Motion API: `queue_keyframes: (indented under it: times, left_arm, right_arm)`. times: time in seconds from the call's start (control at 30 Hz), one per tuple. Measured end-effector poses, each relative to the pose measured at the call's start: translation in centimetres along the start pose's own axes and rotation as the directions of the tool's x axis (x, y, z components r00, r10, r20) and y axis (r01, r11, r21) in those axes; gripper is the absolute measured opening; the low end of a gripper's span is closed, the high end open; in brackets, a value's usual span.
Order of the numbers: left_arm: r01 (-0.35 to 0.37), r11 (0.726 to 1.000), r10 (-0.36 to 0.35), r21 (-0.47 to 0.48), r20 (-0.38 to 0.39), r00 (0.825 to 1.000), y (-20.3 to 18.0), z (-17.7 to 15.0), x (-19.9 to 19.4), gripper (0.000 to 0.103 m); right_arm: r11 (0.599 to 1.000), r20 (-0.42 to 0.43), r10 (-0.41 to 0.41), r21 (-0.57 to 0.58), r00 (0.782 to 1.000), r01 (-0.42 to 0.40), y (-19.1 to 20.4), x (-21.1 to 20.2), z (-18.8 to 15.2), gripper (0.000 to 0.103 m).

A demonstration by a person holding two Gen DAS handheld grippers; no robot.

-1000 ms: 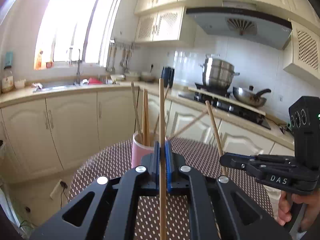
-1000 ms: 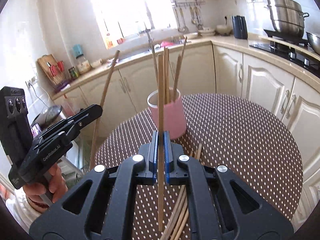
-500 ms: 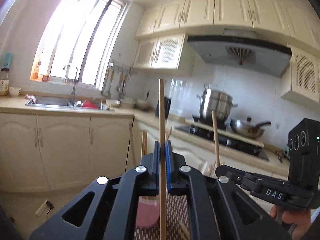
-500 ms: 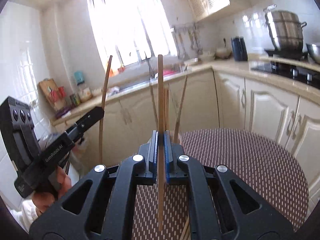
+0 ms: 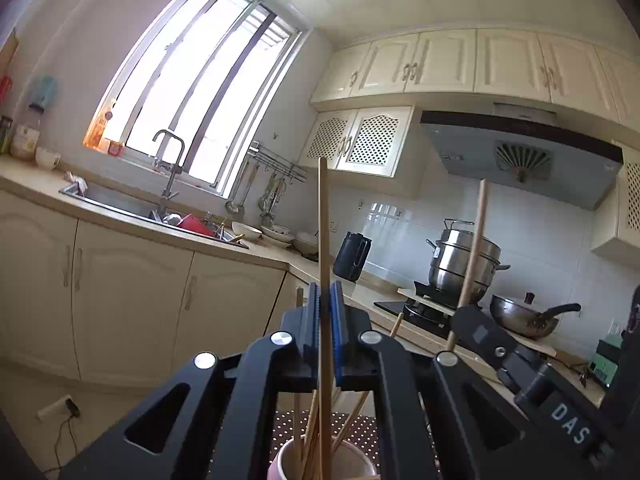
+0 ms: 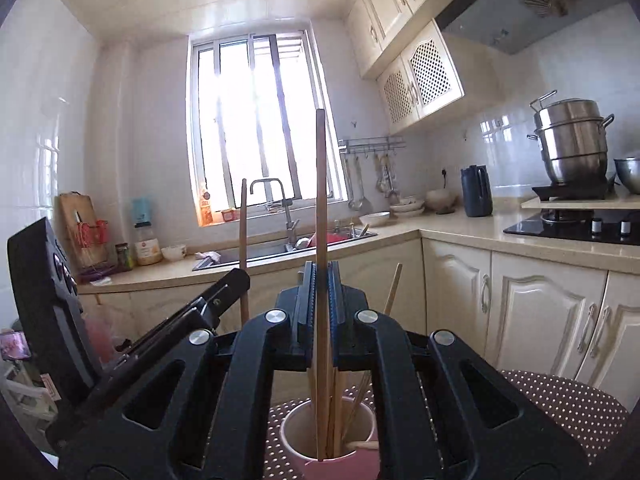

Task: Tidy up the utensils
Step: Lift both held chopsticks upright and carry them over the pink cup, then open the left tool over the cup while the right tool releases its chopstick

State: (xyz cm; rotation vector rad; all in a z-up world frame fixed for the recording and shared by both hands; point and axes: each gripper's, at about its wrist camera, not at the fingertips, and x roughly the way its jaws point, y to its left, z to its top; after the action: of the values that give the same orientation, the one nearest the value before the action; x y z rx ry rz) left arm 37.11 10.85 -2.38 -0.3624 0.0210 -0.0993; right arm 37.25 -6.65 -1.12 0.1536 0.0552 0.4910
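Above the pink cup (image 6: 332, 460) on the dotted table (image 6: 568, 404), left gripper (image 5: 326, 300) clamped on an upright chopstick (image 5: 324, 240), right gripper (image 6: 320, 280) clamped on another chopstick (image 6: 320, 200), lower ends inside the cup among more chopsticks.

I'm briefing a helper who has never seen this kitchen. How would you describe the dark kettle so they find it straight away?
Start at the bright window over the steel sink and follow the beige countertop right, towards the corner. Past the stacked white bowls stands the dark navy kettle, upright by the tiled wall. It is the only dark, tall, handled jug there; the steel stacked steamer pot further right is shiny.
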Motion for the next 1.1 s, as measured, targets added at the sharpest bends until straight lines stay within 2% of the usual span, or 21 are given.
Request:
queue_keyframes:
  times: [0.13,0.33,0.53,0.73,0.8,0.87,0.93,1.03,1.1]
  left_arm:
    - [-0.001,1.000,0.000,-0.022,-0.006,1.000,0.6,-0.6,1.5,0.006]
    - [0.001,1.000,-0.002,-0.003,-0.050,0.999,0.8,-2.6,2.5,0.006]
    - [0.033,0.998,-0.030,0.044,-0.081,0.996,0.2,-3.3,1.8,0.006]
    - [0.053,0.997,-0.048,0.063,-0.077,0.996,0.0,-2.6,0.6,0.006]
    - [0.050,0.997,-0.045,0.061,-0.073,0.996,0.1,-2.2,0.3,0.013]
    - [0.038,0.997,-0.033,0.068,-0.074,0.997,0.1,-2.0,0.1,0.027]
    - [0.041,0.996,-0.035,0.075,-0.078,0.996,0.2,-2.0,-0.1,0.028]
    - [0.035,0.997,-0.030,0.074,-0.075,0.997,0.5,-1.9,-0.7,0.039]
    - [0.038,0.997,-0.033,0.072,-0.074,0.997,0.8,-1.8,-1.0,0.041]
  right_arm:
    - [0.997,0.035,-0.013,-0.069,0.999,0.015,0.7,0.2,0.0,0.006]
    - [0.993,0.062,-0.005,-0.121,0.998,0.013,1.6,0.2,-0.5,0.006]
    - [0.988,0.073,0.000,-0.153,0.997,0.011,2.4,0.1,-0.8,0.006]
    - [0.988,0.077,-0.007,-0.150,0.997,0.018,2.4,0.0,-0.7,0.006]
    - [0.989,0.072,-0.007,-0.148,0.997,0.018,2.6,0.1,-0.8,0.006]
    - [0.990,0.068,-0.006,-0.142,0.998,0.015,2.7,0.1,-0.8,0.006]
    - [0.989,0.066,-0.007,-0.147,0.998,0.017,2.8,0.0,-0.8,0.006]
    - [0.990,0.064,-0.009,-0.142,0.998,0.018,2.8,-0.1,-0.8,0.006]
    - [0.990,0.059,-0.009,-0.138,0.998,0.017,2.8,-0.1,-0.7,0.006]
